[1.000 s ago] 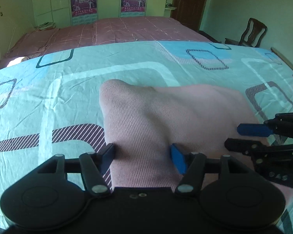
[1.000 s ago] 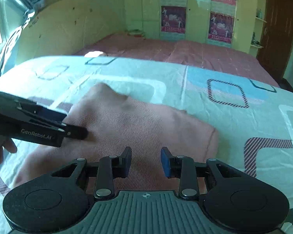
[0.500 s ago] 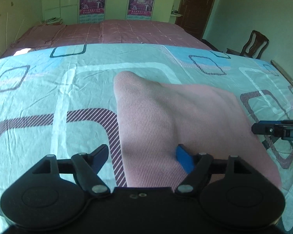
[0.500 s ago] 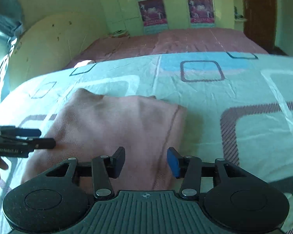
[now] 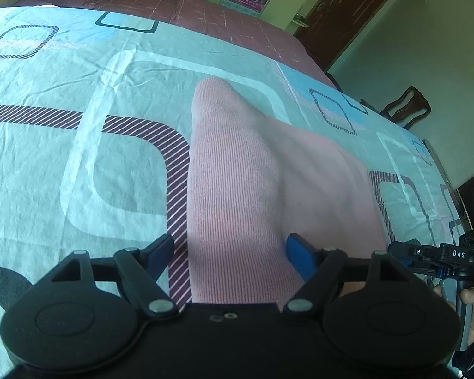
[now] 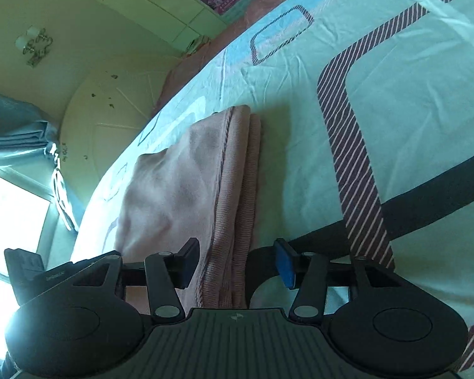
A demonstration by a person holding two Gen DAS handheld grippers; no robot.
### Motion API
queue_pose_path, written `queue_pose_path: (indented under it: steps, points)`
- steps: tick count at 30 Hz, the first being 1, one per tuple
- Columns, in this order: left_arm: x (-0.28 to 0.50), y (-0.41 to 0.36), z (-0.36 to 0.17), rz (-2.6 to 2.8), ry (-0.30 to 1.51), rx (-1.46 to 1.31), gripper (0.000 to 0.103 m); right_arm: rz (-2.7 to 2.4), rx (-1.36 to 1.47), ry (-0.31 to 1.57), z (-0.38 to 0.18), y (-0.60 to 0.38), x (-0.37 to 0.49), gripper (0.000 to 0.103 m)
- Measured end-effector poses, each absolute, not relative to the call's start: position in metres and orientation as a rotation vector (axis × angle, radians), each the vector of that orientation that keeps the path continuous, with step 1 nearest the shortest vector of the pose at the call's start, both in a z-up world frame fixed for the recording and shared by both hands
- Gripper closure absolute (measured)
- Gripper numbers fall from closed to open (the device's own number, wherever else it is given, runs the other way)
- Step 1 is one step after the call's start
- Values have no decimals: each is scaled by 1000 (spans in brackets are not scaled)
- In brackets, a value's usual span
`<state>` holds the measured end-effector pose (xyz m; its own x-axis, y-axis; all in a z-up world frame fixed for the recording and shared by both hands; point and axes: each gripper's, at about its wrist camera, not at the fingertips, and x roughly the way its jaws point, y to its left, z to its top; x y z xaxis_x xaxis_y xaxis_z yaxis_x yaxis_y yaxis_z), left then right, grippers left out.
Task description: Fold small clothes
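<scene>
Pink garment [image 5: 268, 183] lies folded; left gripper [image 5: 230, 251] spread, right gripper [image 6: 237, 262] opening, nothing pinched. Stacked right edges [image 6: 246, 170] may be snagged and unfolded.

The pink garment [image 5: 252, 189] was ribbed, matt knit cloth; the bedsheet [image 5: 79, 158] was smooth, creased printed cotton-like cloth.

Both views are taken in daylight with a greenish tint. In the right wrist view the window [image 6: 12, 221] at the lower left is completely white, and its glare washes over the black gripper body beside it. The folded pink cloth [image 6: 186, 183] throws a soft shadow on the bedsheet [image 6: 410, 101] to its right. The left wrist view is evenly lit but a little soft. Strong fisheye distortion bends the bed and walls, and the corners turn dark.
</scene>
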<state>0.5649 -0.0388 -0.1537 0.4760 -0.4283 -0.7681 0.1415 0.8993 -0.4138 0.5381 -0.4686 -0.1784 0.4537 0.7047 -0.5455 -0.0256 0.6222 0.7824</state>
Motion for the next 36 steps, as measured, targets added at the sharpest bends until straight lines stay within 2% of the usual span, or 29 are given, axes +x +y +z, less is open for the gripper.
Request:
queue_pose_path:
  steps: [2, 5, 6, 9, 11, 13, 18, 20, 23, 26, 27, 28, 30, 32, 33, 34, 36]
  points:
    - [565, -35, -155, -350, 1032, -353, 26, 550, 814, 1010, -180, -471, 541, 38]
    - [563, -34, -155, -367, 1003, -350, 36, 576, 804, 1016, -179, -470, 544, 35]
    - [563, -32, -153, -367, 988, -365, 53, 580, 798, 1017, -179, -470, 545, 35]
    - [559, -12, -142, -330, 882, -483, 71, 595, 792, 1024, -178, -473, 543, 35]
    - [564, -2, -143, -333, 880, -532, 64, 607, 793, 1031, -180, -475, 543, 35]
    - [571, -5, -147, -351, 933, -508, 16, 619, 793, 1037, -182, -474, 547, 35]
    - [581, -24, -174, -451, 1086, -469, 16, 643, 780, 1027, -184, -470, 550, 35]
    - [582, -27, -175, -470, 1070, -462, 13, 658, 778, 1025, -185, -467, 552, 35]
    - [586, -24, -176, -478, 1051, -509, 14, 710, 793, 1052, -187, -460, 555, 35]
    - [586, -41, -173, -489, 1029, -387, 17, 726, 770, 1064, -188, -448, 557, 35]
    - [585, -51, -171, -495, 1017, -319, 24, 721, 767, 1063, -187, -445, 559, 35]
    - [584, -60, -170, -498, 1009, -265, 45, 712, 762, 1060, -187, -443, 560, 35]
    - [584, -63, -166, -484, 985, -252, 57, 694, 763, 1051, -186, -438, 561, 35]
    - [582, -62, -165, -491, 976, -238, 57, 684, 767, 1045, -186, -437, 561, 35]
    - [581, -60, -166, -496, 978, -245, 50, 677, 773, 1045, -185, -437, 560, 35]
    - [582, -55, -167, -487, 987, -264, 35, 664, 785, 1040, -184, -440, 559, 35]
    - [582, -44, -168, -473, 992, -287, 26, 634, 806, 1034, -184, -448, 554, 35]
